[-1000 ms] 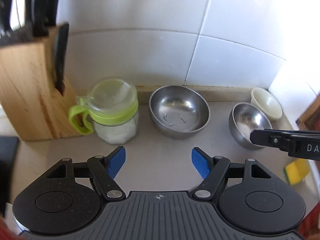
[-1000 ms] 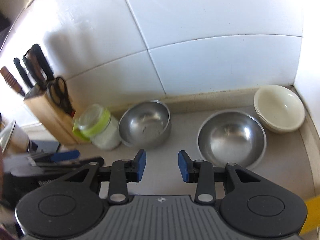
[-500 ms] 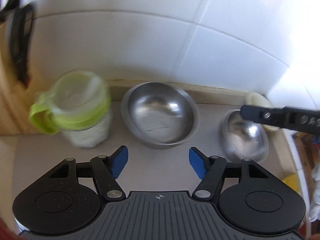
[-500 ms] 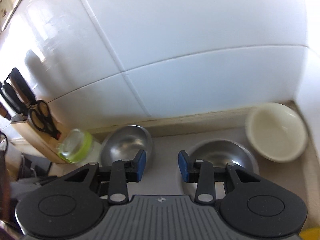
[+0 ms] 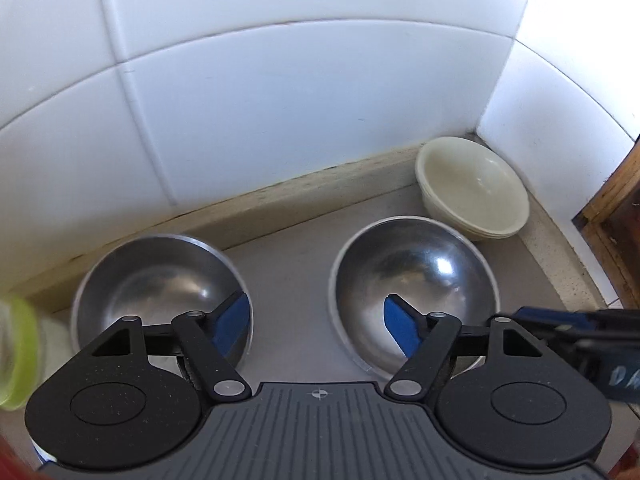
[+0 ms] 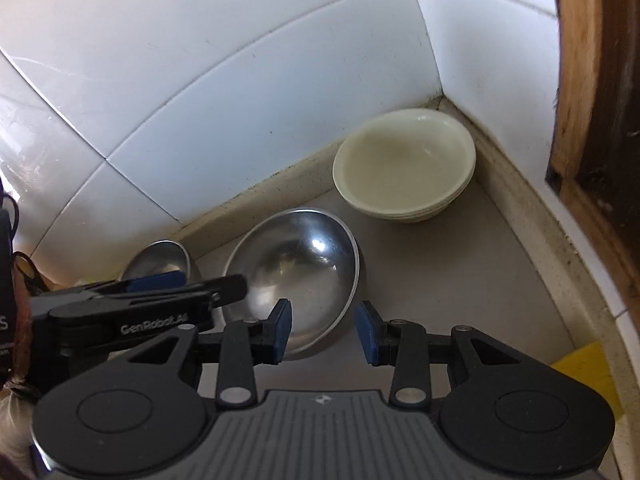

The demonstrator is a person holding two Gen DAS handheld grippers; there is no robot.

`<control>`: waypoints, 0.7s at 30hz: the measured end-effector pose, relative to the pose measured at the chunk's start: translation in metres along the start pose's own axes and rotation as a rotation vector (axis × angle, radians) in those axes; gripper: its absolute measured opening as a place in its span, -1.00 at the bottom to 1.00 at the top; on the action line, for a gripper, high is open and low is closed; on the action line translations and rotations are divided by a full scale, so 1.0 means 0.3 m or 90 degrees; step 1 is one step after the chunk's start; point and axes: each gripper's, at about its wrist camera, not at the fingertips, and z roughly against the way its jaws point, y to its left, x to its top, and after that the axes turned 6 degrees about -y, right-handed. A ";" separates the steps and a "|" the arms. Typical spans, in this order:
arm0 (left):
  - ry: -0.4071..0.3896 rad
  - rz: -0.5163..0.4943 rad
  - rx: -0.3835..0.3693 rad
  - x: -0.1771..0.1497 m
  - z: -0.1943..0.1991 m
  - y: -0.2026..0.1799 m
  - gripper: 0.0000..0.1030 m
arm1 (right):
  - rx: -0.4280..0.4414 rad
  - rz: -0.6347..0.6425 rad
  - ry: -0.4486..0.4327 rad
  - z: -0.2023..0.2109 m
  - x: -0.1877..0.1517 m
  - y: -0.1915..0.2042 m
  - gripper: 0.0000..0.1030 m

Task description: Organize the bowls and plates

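Note:
Two steel bowls sit side by side against the tiled wall: a left bowl (image 5: 160,280) (image 6: 160,260) and a right bowl (image 5: 412,276) (image 6: 304,264). A stack of cream bowls (image 5: 472,188) (image 6: 404,164) fills the corner. My left gripper (image 5: 316,324) (image 6: 192,286) hovers over the gap between the steel bowls, its jaws opening. One pad is over the left bowl's rim, the other inside the right bowl, gripping nothing. My right gripper (image 6: 324,334) (image 5: 580,328) is open and straddles the right bowl's near rim, one pad inside and one outside, not pressing.
A jar with a green lid (image 5: 16,352) stands left of the steel bowls. A yellow sponge (image 6: 588,364) lies at the right by the counter edge. A wooden frame (image 6: 580,80) rises along the right wall. Bare counter (image 6: 460,280) lies right of the steel bowl.
Both views swung right toward the corner and came lower; the knife block left view and the jar slid to the edge. The right gripper's jaws came down around the right steel bowl's rim.

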 end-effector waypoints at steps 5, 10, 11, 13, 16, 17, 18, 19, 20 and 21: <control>0.017 -0.024 -0.027 0.024 -0.053 -0.052 0.19 | -0.006 -0.026 0.002 -0.034 0.007 -0.042 -0.24; 0.033 -0.047 -0.035 0.038 -0.117 -0.071 0.05 | 0.002 -0.044 0.009 -0.041 0.001 -0.082 -0.39; 0.043 -0.045 -0.037 0.038 -0.131 -0.070 0.02 | 0.007 -0.045 0.010 -0.046 -0.001 -0.083 -0.40; 0.058 -0.045 -0.034 0.027 -0.160 -0.072 -0.08 | 0.018 -0.051 0.008 -0.056 -0.004 -0.087 -0.51; 0.053 -0.050 -0.035 0.008 -0.168 -0.068 -0.14 | 0.028 -0.065 0.002 -0.065 -0.007 -0.100 -0.55; 0.053 -0.048 -0.035 0.006 -0.165 -0.066 -0.16 | 0.027 -0.065 -0.001 -0.066 -0.008 -0.100 -0.55; 0.054 -0.046 -0.035 0.005 -0.162 -0.062 -0.18 | 0.027 -0.065 -0.003 -0.066 -0.009 -0.101 -0.55; 0.054 -0.042 -0.036 0.001 -0.156 -0.058 -0.22 | 0.025 -0.065 -0.003 -0.066 -0.010 -0.101 -0.56; 0.053 -0.041 -0.036 -0.003 -0.144 -0.055 -0.23 | 0.025 -0.066 -0.004 -0.067 -0.010 -0.103 -0.57; 0.052 -0.044 -0.036 -0.007 -0.137 -0.056 -0.24 | 0.024 -0.068 -0.005 -0.070 -0.009 -0.107 -0.58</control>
